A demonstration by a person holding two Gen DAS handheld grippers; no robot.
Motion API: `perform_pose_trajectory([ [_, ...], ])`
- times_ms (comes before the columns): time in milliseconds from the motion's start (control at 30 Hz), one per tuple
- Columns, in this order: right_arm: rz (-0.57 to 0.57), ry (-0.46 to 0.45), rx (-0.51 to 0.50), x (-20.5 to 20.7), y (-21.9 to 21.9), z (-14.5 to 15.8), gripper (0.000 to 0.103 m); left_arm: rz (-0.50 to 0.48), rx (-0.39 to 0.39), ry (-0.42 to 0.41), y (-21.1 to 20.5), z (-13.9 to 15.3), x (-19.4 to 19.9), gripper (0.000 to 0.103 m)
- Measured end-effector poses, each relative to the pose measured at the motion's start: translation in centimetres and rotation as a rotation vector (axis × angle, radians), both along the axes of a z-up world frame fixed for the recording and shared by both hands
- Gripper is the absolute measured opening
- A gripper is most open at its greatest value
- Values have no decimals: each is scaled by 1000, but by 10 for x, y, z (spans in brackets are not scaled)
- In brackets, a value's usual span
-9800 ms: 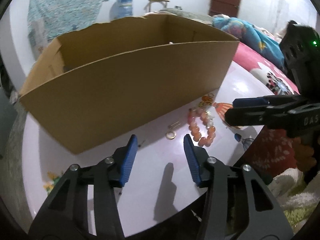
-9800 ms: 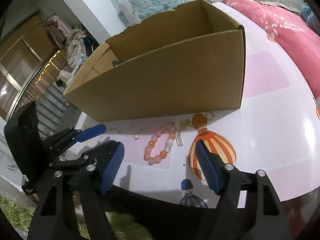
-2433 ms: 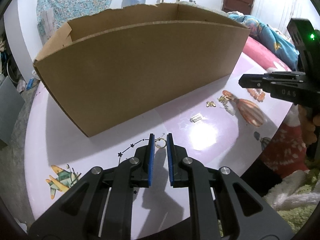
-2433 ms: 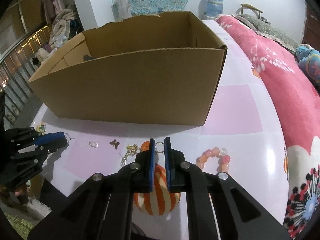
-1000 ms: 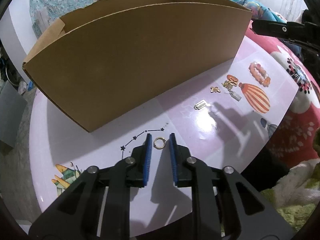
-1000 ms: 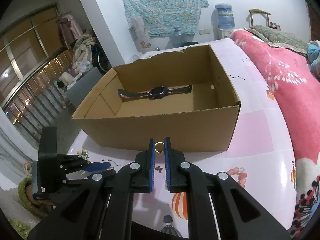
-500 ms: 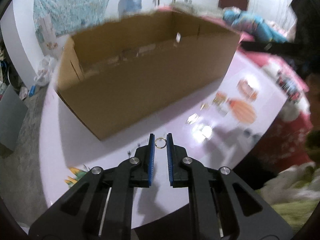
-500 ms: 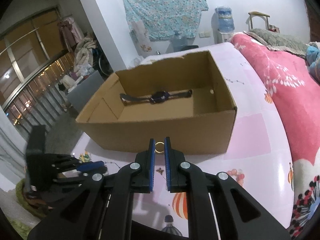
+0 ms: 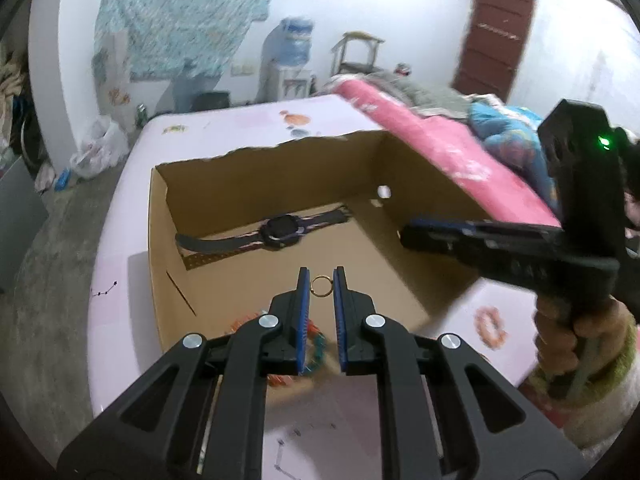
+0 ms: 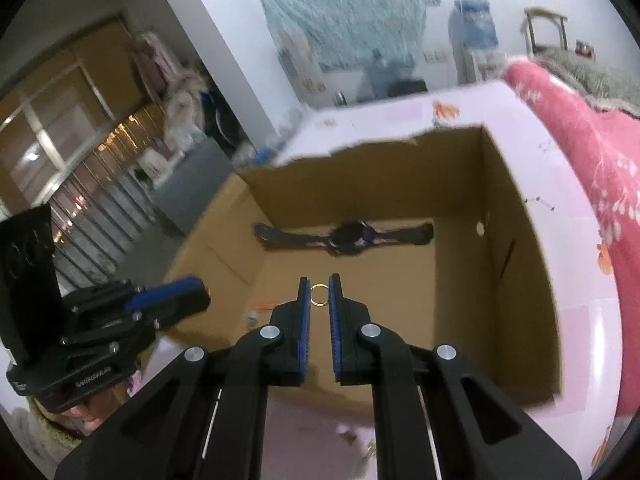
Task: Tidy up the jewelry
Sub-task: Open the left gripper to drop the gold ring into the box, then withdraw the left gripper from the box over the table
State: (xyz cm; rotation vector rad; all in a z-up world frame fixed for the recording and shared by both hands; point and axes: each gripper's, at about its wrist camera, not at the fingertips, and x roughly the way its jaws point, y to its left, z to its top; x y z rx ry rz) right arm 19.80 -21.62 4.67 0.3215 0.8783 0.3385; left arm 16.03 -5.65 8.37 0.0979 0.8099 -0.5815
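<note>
My left gripper (image 9: 321, 285) is shut on a small gold ring (image 9: 321, 285) and holds it above the open cardboard box (image 9: 160, 264). My right gripper (image 10: 319, 294) is shut on a second gold ring (image 10: 319, 294), also above the box (image 10: 516, 280). A dark wristwatch (image 9: 276, 234) lies flat against the box's far wall; it also shows in the right wrist view (image 10: 352, 236). A coloured bead bracelet (image 9: 314, 344) lies on the box floor behind my left fingers. An orange bead bracelet (image 9: 490, 326) lies on the table right of the box.
The box stands on a white and pink patterned table (image 9: 116, 248). A pink bed cover (image 10: 592, 152) runs along the right. Small jewelry bits (image 10: 348, 434) lie on the table in front of the box. My right gripper's body (image 9: 512, 248) hangs over the box's right side.
Both grippers have risen and moved forward over the box opening, each still holding its ring. The box inside and the watch now show from above.
</note>
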Motion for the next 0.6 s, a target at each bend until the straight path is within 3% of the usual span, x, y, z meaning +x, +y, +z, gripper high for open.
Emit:
perform_pose_trajectory([
  [133, -25, 13, 3, 6, -5, -3, 11, 21, -31, 32, 1, -9, 22, 11],
  [200, -36, 4, 17, 3, -9, 0, 12, 37, -56, 38, 6, -9, 27, 17],
  [600, -142, -67, 39, -38, -49, 20, 26, 84, -105, -11, 30, 3, 13, 32],
])
